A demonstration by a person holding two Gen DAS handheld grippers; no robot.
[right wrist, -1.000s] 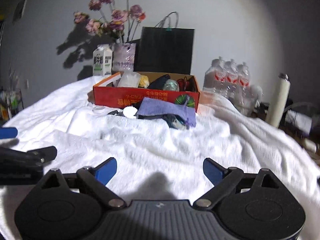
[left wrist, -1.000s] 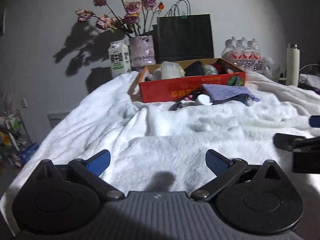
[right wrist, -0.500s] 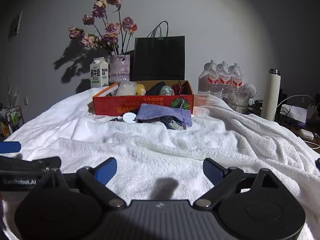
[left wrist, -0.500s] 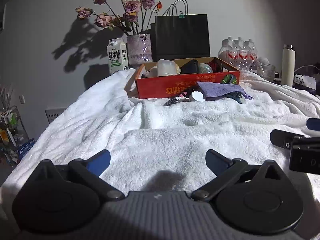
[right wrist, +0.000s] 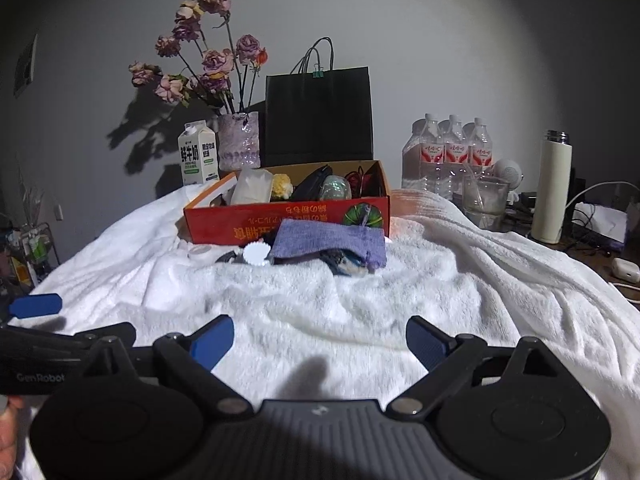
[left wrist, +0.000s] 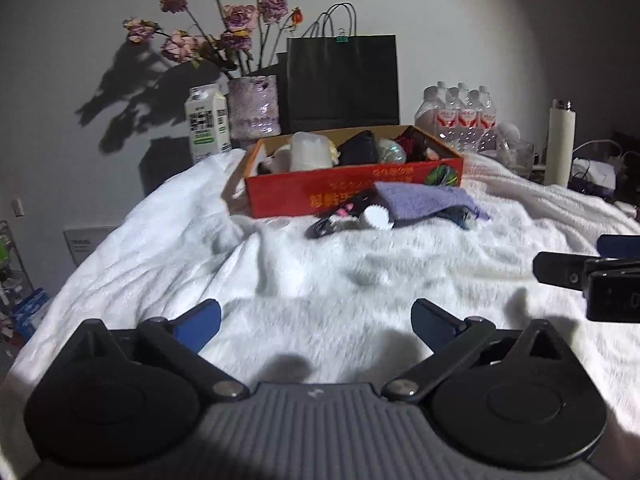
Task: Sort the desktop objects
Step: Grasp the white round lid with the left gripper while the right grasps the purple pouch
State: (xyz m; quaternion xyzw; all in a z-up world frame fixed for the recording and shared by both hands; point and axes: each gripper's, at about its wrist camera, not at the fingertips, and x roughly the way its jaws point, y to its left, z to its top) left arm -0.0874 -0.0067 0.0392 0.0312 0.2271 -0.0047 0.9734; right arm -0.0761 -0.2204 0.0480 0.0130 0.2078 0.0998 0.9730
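Left wrist view: the left gripper (left wrist: pixel 316 318) is hovering with fingers spread, empty, over a white fleece blanket (left wrist: pixel 320 272); a red cardboard box (left wrist: pixel 352 196) is sitting far ahead, a purple cloth (left wrist: pixel 424 200) against it.

Right wrist view: the right gripper (right wrist: pixel 320 338) is hanging likewise spread and empty; objects under the purple cloth (right wrist: pixel 328 240) are staying hard to identify.

Two low fisheye views, side by side, face forward across a white towel (left wrist: pixel 320 280) toward the shared red box (right wrist: pixel 288 216).
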